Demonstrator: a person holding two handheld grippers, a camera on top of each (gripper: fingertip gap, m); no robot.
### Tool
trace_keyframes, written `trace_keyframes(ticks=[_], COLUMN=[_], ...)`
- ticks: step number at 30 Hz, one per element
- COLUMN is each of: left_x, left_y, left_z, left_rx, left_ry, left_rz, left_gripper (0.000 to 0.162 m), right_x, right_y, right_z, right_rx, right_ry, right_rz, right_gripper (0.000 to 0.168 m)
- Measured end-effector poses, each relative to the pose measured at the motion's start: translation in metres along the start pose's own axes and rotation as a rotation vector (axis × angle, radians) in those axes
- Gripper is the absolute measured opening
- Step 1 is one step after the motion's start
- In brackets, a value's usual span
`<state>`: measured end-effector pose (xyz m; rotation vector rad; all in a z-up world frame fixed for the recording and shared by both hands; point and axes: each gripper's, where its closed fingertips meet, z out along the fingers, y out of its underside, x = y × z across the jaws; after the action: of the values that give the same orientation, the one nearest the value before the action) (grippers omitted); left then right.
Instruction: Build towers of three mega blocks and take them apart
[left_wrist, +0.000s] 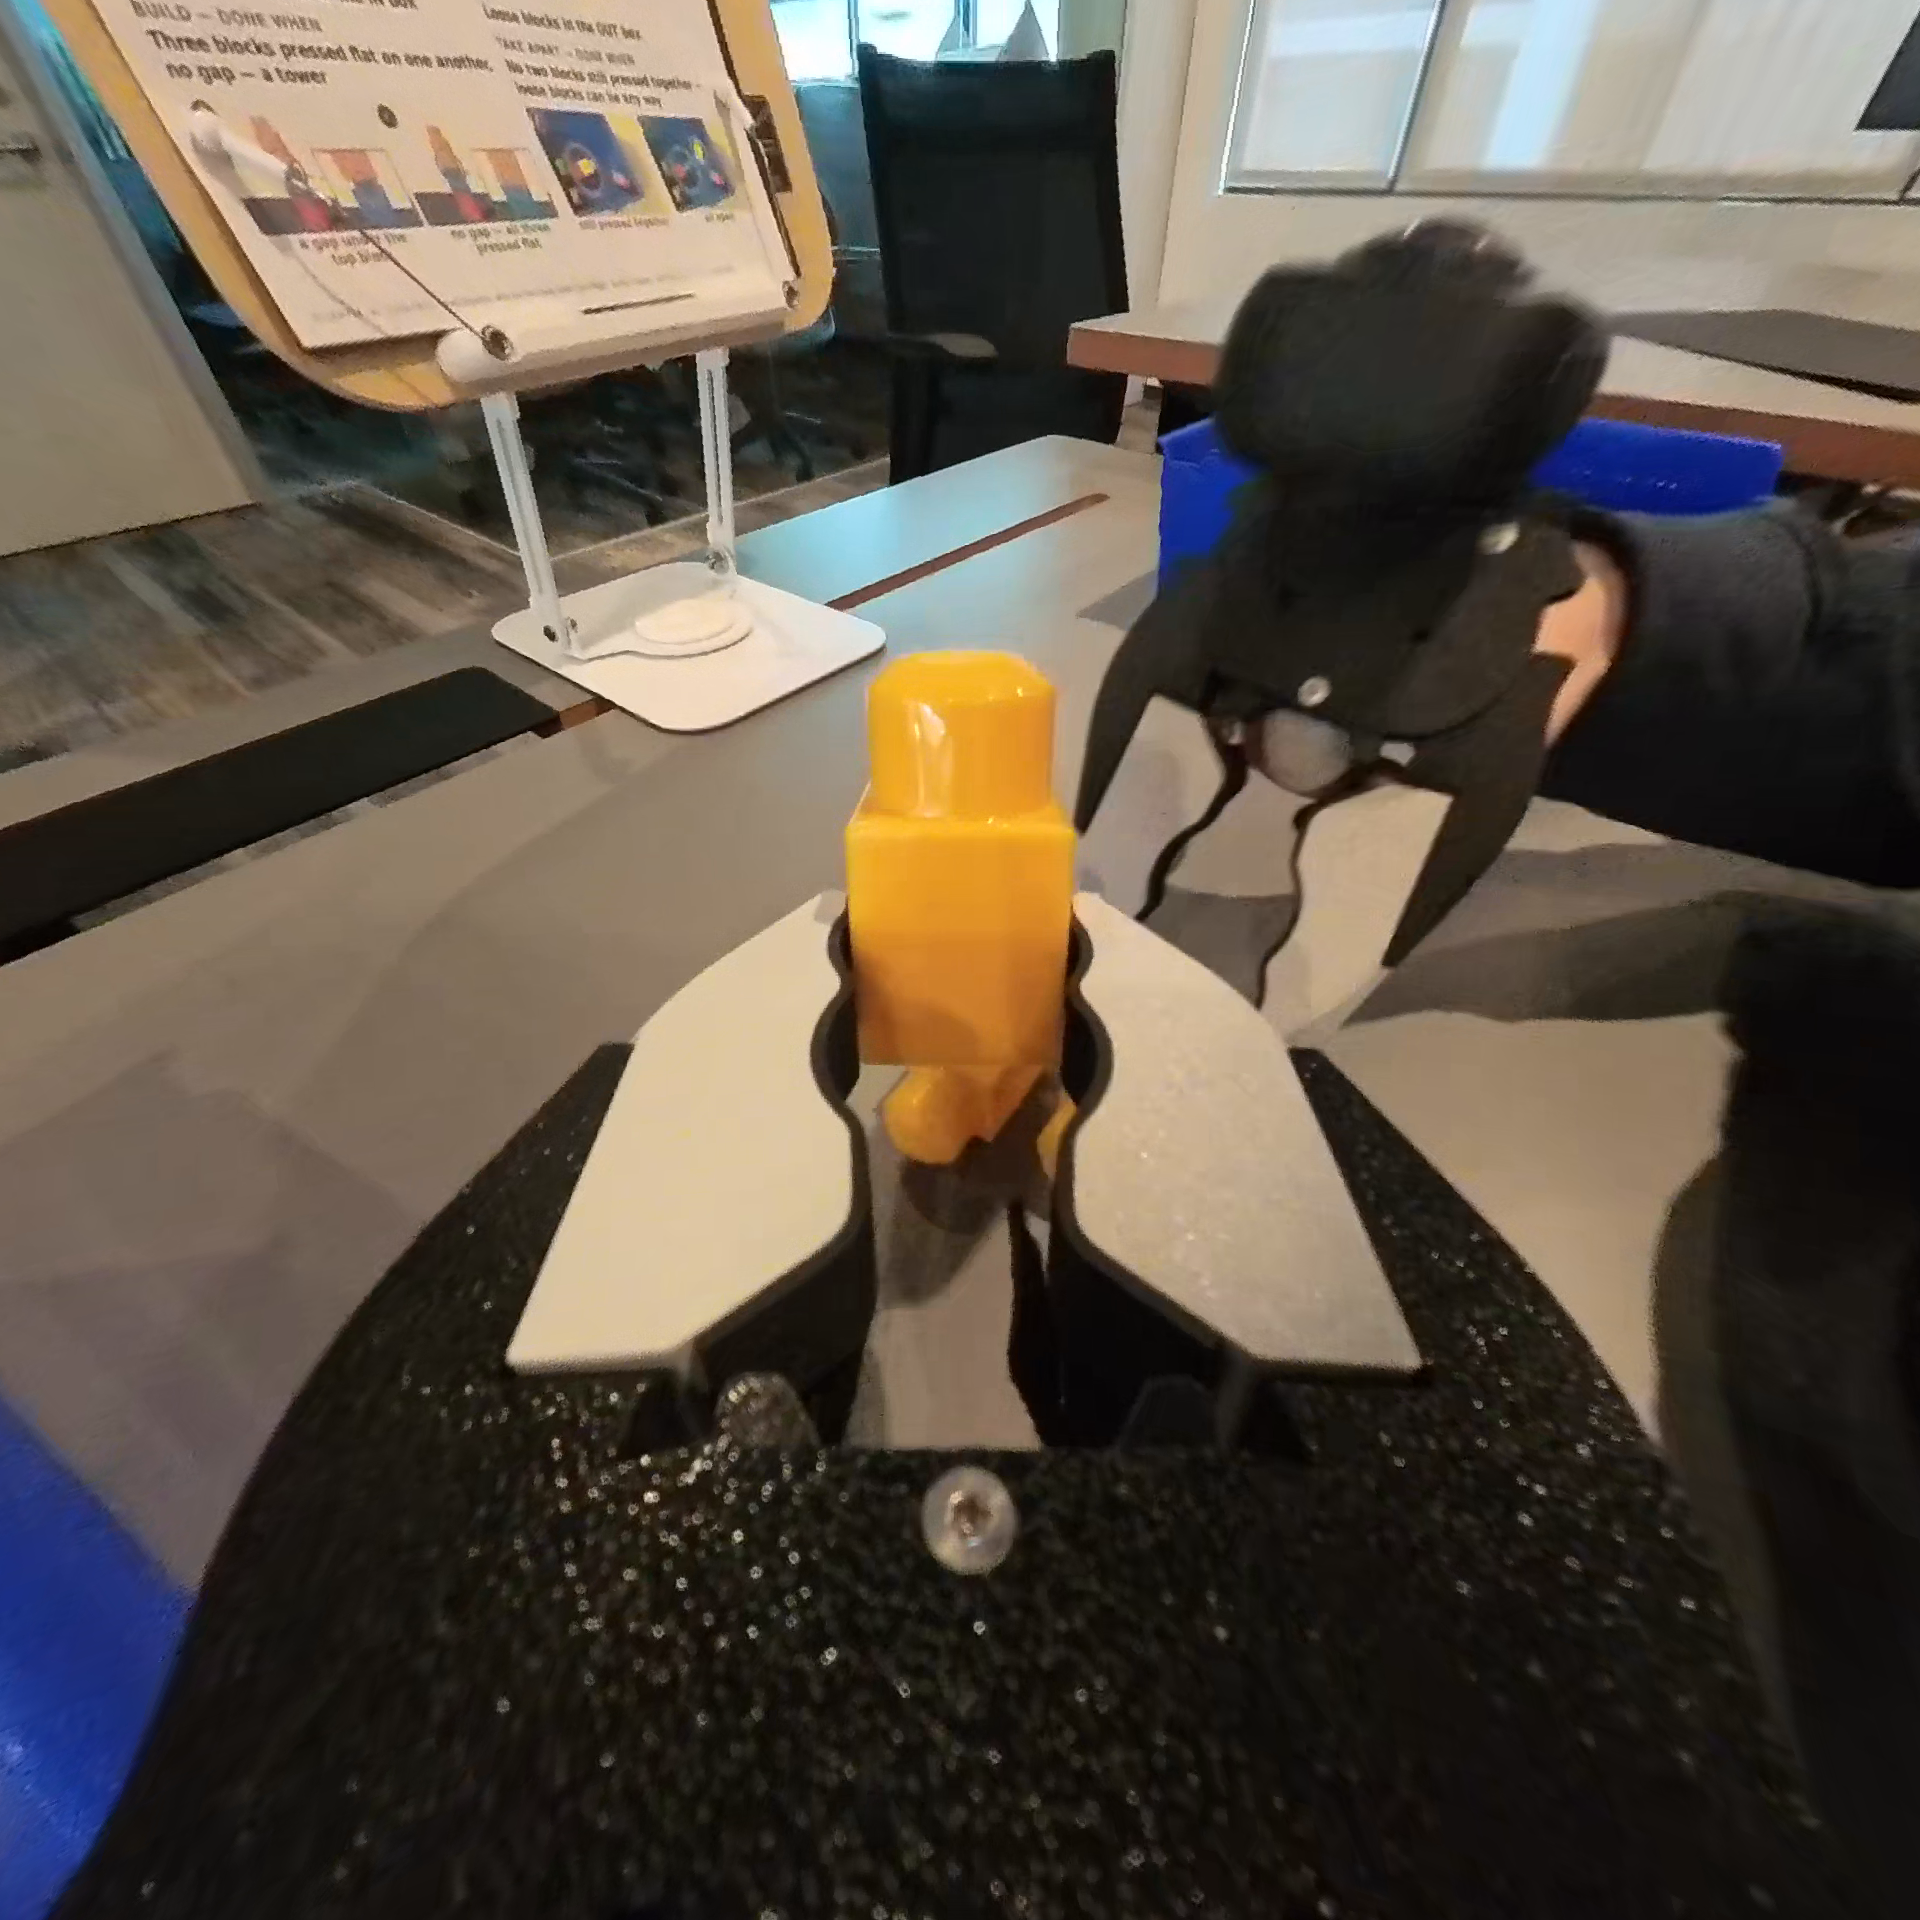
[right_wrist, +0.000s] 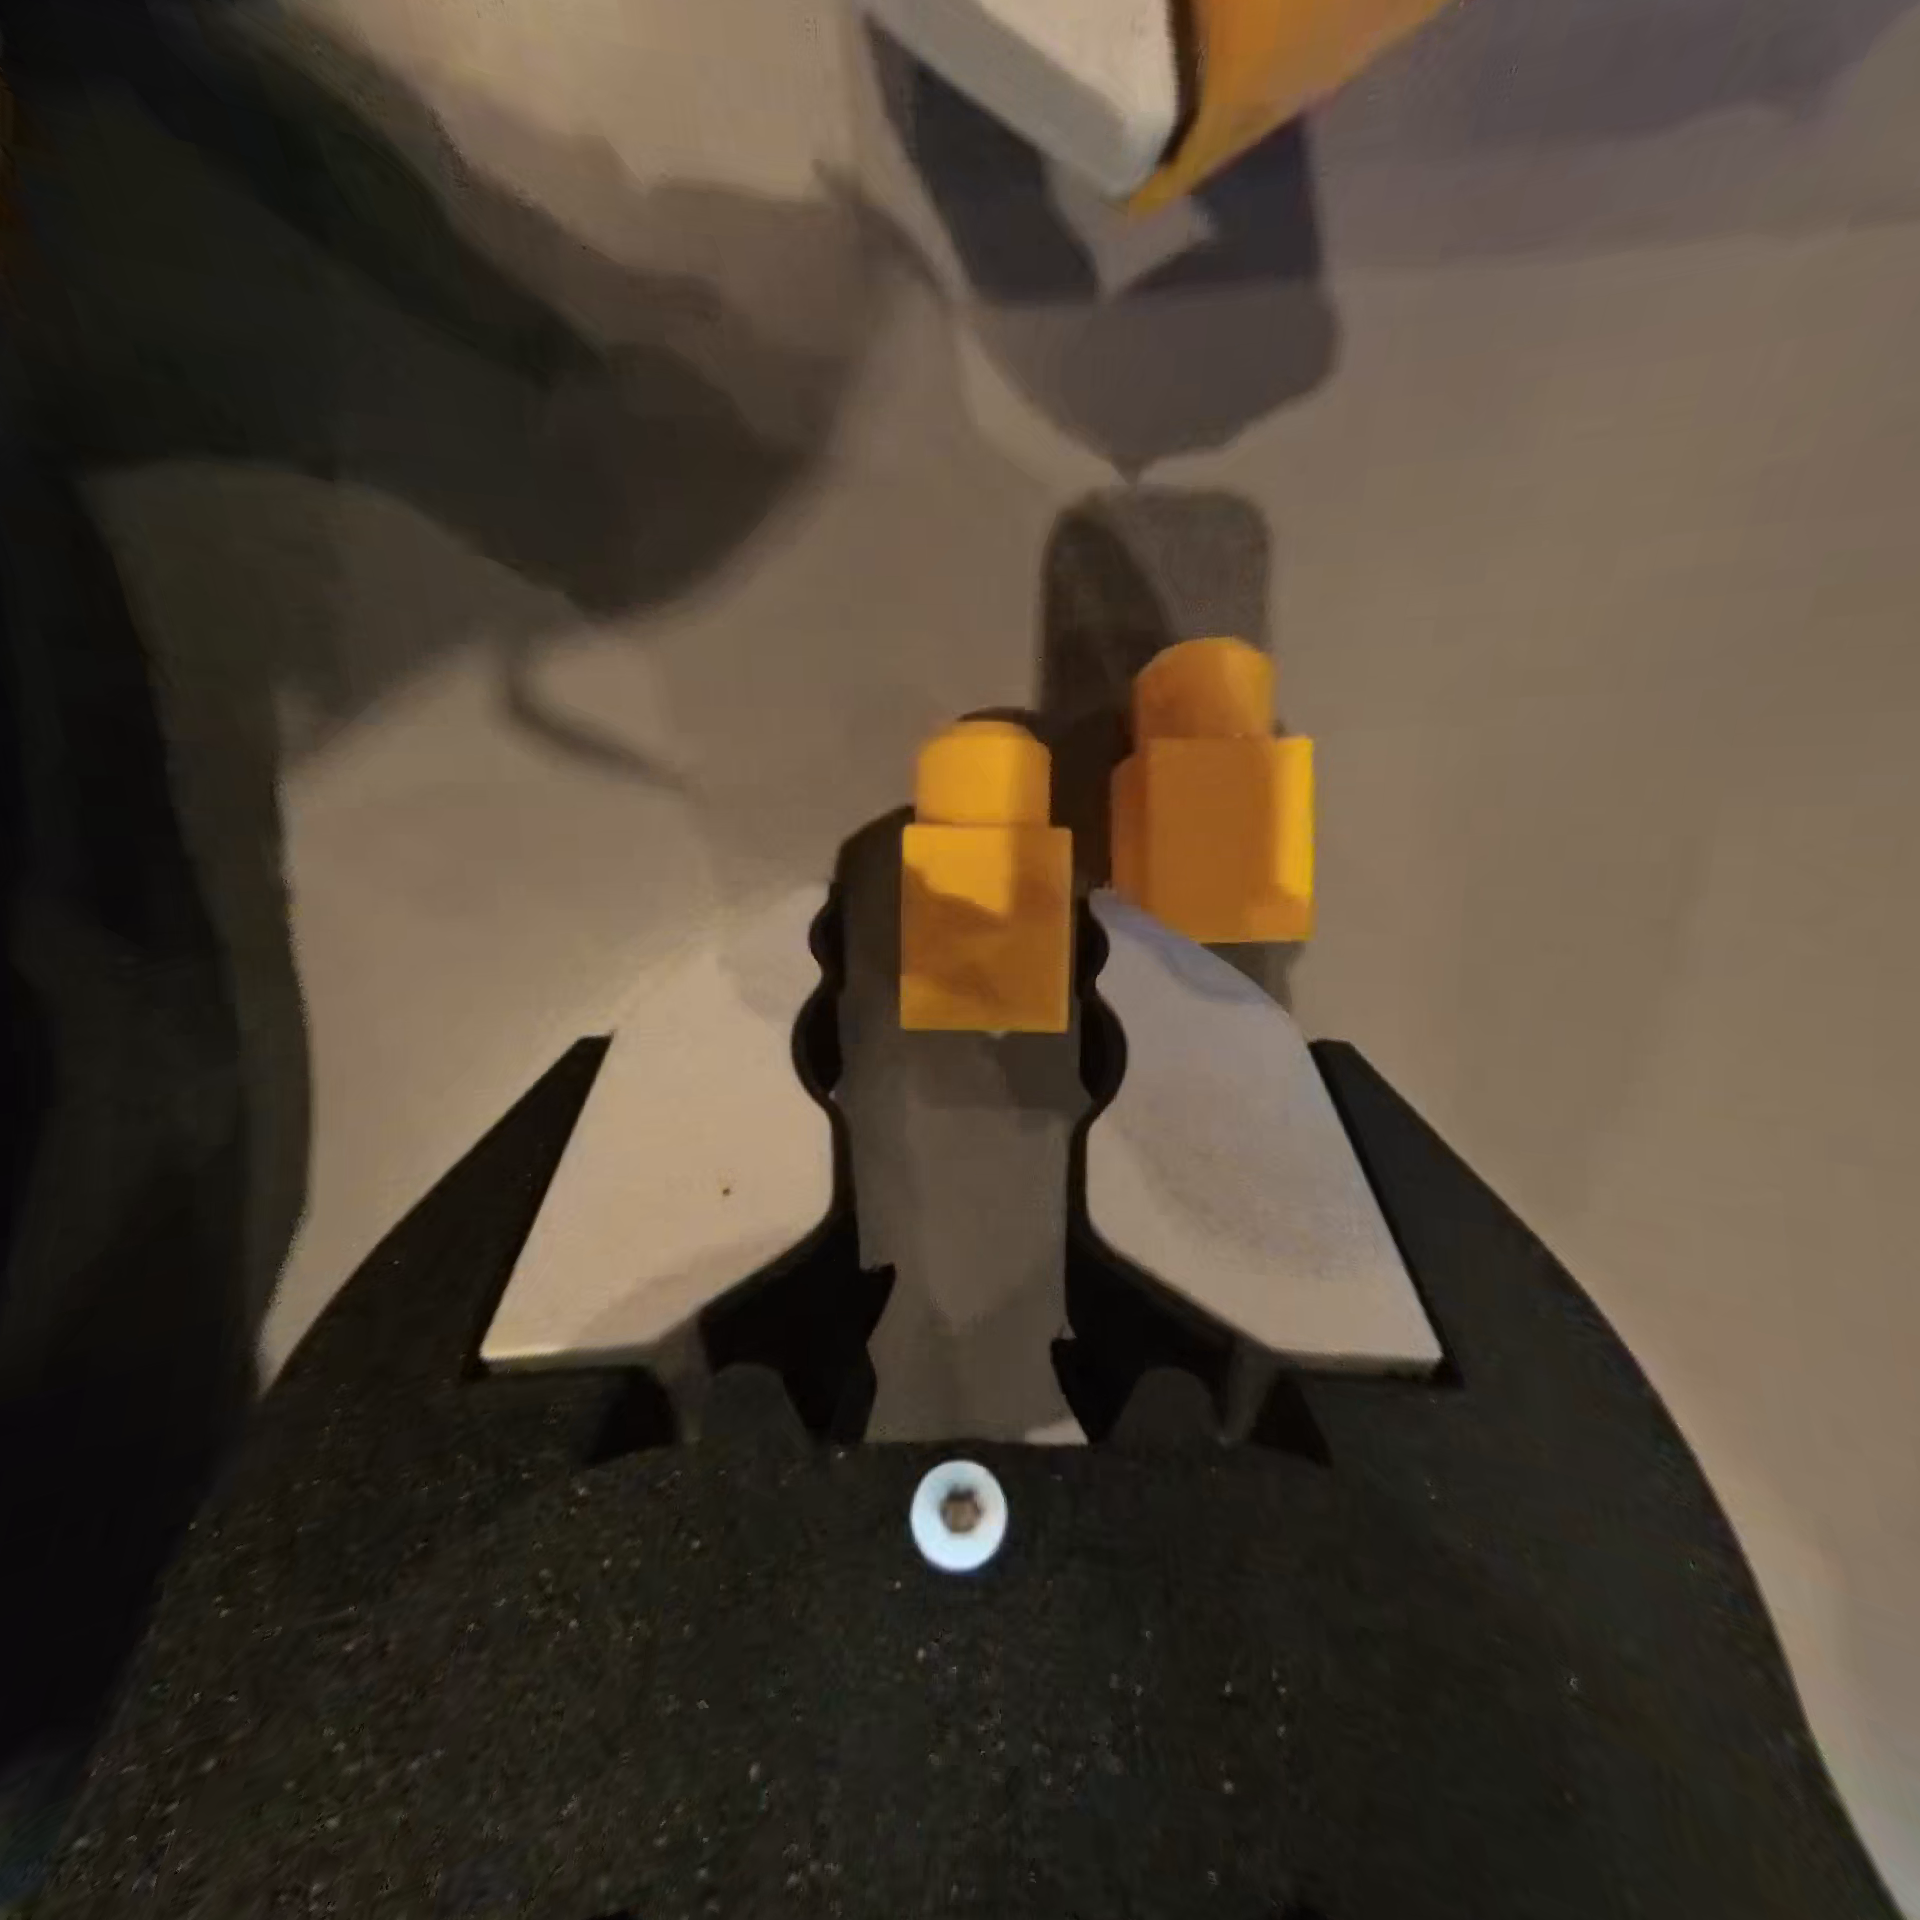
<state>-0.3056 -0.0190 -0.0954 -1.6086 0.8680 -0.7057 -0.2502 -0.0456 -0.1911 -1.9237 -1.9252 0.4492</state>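
Blocks, step: building looks under way, at the stage of bringing single blocks together; no joined tower of three shows in either view.
Desk (left_wrist: 416, 987): grey, and it carries the work. A blue bin (left_wrist: 1662, 468) stands at its far right and a stand (left_wrist: 623, 644) with a sheet at its far left.
Right arm: a black sleeve (left_wrist: 1714, 675) reaches in from the right, wrist bent, so the gripper points down at the desk.
Right gripper (left_wrist: 1247, 883): fingers spread wide, nothing between them in the left wrist view. Its own blurred view shows two orange blocks ahead, one (right_wrist: 987, 935) framed between the fingers with a gap on its left, the other (right_wrist: 1210, 842) just beside it. I cannot tell whether either is touched.
Left gripper (left_wrist: 958, 920): level and low over the desk, closed on the sides of one block.
Held block (left_wrist: 956, 790): orange, upright, stud on top.
Loose block (left_wrist: 935, 1127): orange, lying on the desk just under the held one.
Next move: probably the right gripper must close on a block, turn it stud-up, line it over the held block's stud and press flat, while the left keeps a firm hold.
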Motion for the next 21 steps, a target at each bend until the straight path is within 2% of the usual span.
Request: trace_keyframes(ticks=[1,6,9,10,13,16,18,21], left_x=[0.001,0.001,-0.003,-0.003,-0.003,0.002,0.008,0.026], left_y=[0.001,0.004,0.007,0.007,0.006,0.004,0.004,0.001], left_z=[-0.001,-0.008,-0.011,-0.012,-0.013,-0.010,-0.005,0.008], left_rx=[0.001,0.016,0.005,0.010,0.023,0.029,0.037,0.068], left_ry=[0.001,-0.003,-0.018,-0.014,-0.013,0.013,0.051,0.186], left_rz=[-0.005,-0.015,-0.022,-0.029,-0.035,-0.045,-0.069,-0.152], left_gripper=[0.035,0.035,0.035,0.035,0.035,0.035,0.035,0.035], right_x=[0.001,0.005,0.003,0.002,0.006,0.021,0.036,0.036], right_y=[0.003,0.006,0.009,0.011,0.010,-0.009,-0.031,-0.065], right_z=[0.006,0.022,0.028,0.030,0.023,-0.012,-0.053,-0.131], right_rx=[-0.063,-0.202,-0.230,-0.238,-0.156,0.126,0.436,0.987], right_ry=[-0.009,-0.015,-0.030,-0.036,0.003,0.067,0.123,0.102], right_rz=[-0.015,-0.058,-0.062,-0.058,-0.019,0.106,0.193,0.212], right_gripper=[0.045,0.056,0.047,0.038,0.037,0.037,0.036,0.036])
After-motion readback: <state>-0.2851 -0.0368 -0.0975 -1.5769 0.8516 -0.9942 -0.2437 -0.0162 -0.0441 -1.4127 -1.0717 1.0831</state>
